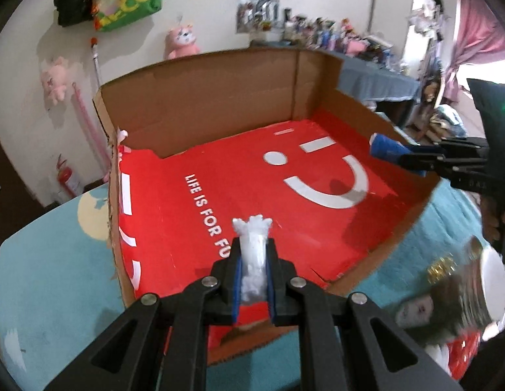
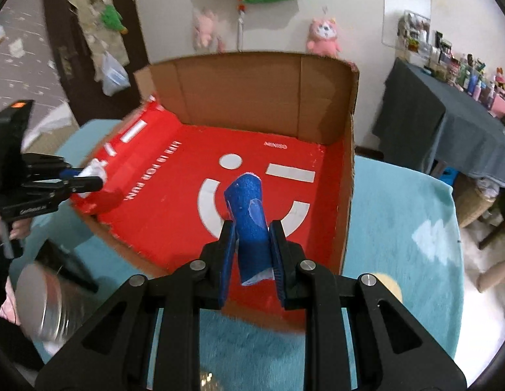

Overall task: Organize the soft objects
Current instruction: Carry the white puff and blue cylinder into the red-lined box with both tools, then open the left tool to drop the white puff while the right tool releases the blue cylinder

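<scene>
Over the near edge of the box [image 1: 200, 107], in the left wrist view, the left tongs [image 1: 254, 272] pinch a white soft piece [image 1: 252, 247] above the red floor. At the right wall the right tongs [image 1: 415, 159] hold a blue roll [image 1: 384, 145]. The box sits on a teal bench [image 1: 50, 254].

In the right wrist view, the right tongs [image 2: 252, 254] clamp the blue roll [image 2: 247, 215] upright over the box [image 2: 252, 97] floor. At the left, the left tongs [image 2: 89, 181] grip the white piece [image 2: 94, 171] at the box's torn edge.

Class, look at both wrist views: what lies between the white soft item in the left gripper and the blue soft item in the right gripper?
Only the box's bare red floor with its white smiley print lies between them; both views show it.
</scene>
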A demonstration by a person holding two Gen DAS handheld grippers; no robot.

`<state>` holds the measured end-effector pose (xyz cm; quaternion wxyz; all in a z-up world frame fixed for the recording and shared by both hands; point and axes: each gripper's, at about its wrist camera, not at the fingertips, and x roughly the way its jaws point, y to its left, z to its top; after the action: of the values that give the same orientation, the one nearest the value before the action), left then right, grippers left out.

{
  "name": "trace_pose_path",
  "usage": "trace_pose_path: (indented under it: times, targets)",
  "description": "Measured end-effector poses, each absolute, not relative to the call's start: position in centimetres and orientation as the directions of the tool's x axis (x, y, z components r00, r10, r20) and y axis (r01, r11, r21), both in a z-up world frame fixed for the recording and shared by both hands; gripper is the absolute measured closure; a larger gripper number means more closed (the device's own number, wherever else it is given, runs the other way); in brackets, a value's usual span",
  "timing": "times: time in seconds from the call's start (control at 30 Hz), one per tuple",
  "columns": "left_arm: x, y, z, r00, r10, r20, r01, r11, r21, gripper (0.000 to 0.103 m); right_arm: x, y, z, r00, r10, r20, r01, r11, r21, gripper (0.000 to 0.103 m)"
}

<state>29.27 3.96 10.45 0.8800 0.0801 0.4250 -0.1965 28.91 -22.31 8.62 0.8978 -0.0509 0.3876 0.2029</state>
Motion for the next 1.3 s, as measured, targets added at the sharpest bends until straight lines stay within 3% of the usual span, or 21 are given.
trace_pose_path:
  times: [0.2, 0.4, 0.9, 0.97, 1.1, 1.3]
  targets:
    - [31.6, 3.2, 9.0, 0.497, -0.194, -0.846, 0.358, 0.934, -0.004, 0.09, 32.7, -20.1, 6.8, 0.535, 0.181, -0.825, -0.352, 0.936, -0.022, 0.083]
    - [33.2, 3.2, 7.5, 0.455, -0.152, -0.878, 0.335, 0.942, 0.011, 0.09, 33.8, -18.2, 4.6, 0.485, 0.084, -0.87, -0.37, 0.922, -0.117, 0.083]
    - [34.1, 2.7, 6.3, 0.411, -0.127, -0.903, 0.335, 0.942, 0.02, 0.089, 34.4, -17.3, 2.6, 0.48, 0.02, -0.877, -0.401, 0.894, -0.198, 0.082]
    - [34.1, 2.6, 6.3, 0.414, -0.133, -0.901, 0.339, 0.941, 0.017, 0.083, 34.5, -17.1, 2.6, 0.481, 0.025, -0.876, -0.408, 0.891, -0.198, 0.082]
    - [33.6, 2.5, 6.7, 0.436, -0.146, -0.888, 0.349, 0.937, 0.018, 0.058, 34.3, -17.0, 2.8, 0.481, 0.041, -0.876, -0.426, 0.884, -0.192, 0.082]
    - [32.1, 2.3, 8.8, 0.487, -0.181, -0.854, 0.361, 0.932, 0.008, 0.04, 33.7, -17.2, 4.0, 0.506, 0.06, -0.861, -0.417, 0.89, -0.183, 0.072]
